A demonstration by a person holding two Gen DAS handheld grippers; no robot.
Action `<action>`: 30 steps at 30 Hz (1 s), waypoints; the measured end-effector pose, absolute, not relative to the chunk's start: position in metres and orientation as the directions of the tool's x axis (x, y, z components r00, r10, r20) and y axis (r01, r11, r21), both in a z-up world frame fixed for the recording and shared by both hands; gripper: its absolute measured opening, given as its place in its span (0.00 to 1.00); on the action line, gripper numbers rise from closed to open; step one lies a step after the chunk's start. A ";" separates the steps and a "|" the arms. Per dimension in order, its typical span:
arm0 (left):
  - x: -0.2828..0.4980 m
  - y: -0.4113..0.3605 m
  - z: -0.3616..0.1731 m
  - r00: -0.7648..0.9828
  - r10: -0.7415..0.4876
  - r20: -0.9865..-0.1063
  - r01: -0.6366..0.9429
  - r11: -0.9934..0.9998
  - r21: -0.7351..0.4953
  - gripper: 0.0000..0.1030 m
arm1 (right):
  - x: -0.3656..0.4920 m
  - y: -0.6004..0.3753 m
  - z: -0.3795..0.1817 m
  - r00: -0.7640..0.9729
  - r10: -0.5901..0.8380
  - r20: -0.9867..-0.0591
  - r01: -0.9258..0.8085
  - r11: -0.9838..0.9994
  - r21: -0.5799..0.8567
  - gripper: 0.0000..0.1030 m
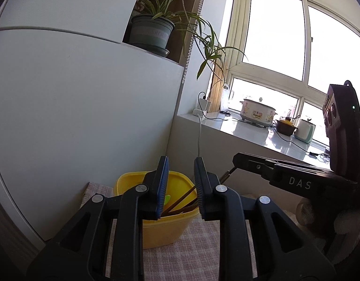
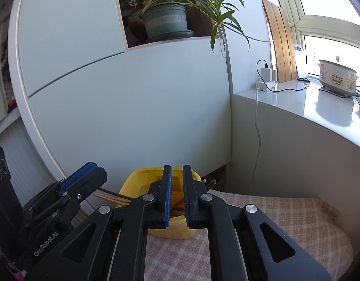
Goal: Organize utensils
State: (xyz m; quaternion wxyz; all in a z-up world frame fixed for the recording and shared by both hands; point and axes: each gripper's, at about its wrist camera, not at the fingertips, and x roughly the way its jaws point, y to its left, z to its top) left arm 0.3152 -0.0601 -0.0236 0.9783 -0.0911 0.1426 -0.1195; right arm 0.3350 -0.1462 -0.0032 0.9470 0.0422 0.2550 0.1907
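A yellow plastic tub (image 1: 156, 229) (image 2: 135, 182) stands on a checked cloth and holds several brown chopsticks (image 1: 180, 201). More chopstick ends (image 2: 109, 197) stick out over its left rim, and others (image 2: 210, 183) over its right. My left gripper (image 1: 181, 164) hovers just above and before the tub, open, with nothing between its blue pads; it also shows at the left of the right wrist view (image 2: 86, 173). My right gripper (image 2: 177, 172) hangs over the tub's near side with its jaws almost together and nothing seen between them. It reaches in from the right in the left wrist view (image 1: 237, 160).
A white cabinet (image 2: 123, 107) rises right behind the tub, with a potted plant (image 1: 152, 31) in its niche. To the right, a white sill (image 1: 245, 131) carries a floral cooker (image 1: 257, 114), small pots and a charger cable (image 2: 257, 126). The checked cloth (image 2: 262, 210) covers the table.
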 end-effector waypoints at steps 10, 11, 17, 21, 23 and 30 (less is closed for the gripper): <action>0.271 -0.094 -0.027 0.912 -0.286 -0.294 0.253 0.957 -0.143 0.23 | 0.286 -0.177 -0.012 0.816 0.355 -0.456 -0.333 0.934 0.130 0.07; 0.267 -0.097 -0.029 0.908 -0.290 -0.301 0.257 0.956 -0.144 0.27 | 0.281 -0.180 -0.014 0.821 0.346 -0.454 -0.328 0.937 0.121 0.07; 0.245 -0.106 -0.041 0.904 -0.286 -0.317 0.253 0.957 -0.142 0.56 | 0.259 -0.198 -0.033 0.837 0.296 -0.460 -0.284 0.954 0.097 0.32; 0.236 -0.107 -0.050 0.910 -0.254 -0.329 0.215 0.965 -0.151 0.81 | 0.248 -0.210 -0.044 0.843 0.250 -0.475 -0.241 0.967 0.082 0.44; 0.232 -0.107 -0.054 0.915 -0.228 -0.332 0.189 0.971 -0.148 0.85 | 0.243 -0.213 -0.048 0.849 0.230 -0.475 -0.222 0.972 0.072 0.55; 0.218 -0.113 -0.061 0.929 -0.154 -0.336 0.123 0.986 -0.111 0.99 | 0.222 -0.220 -0.053 0.872 0.184 -0.455 -0.183 0.982 0.046 0.77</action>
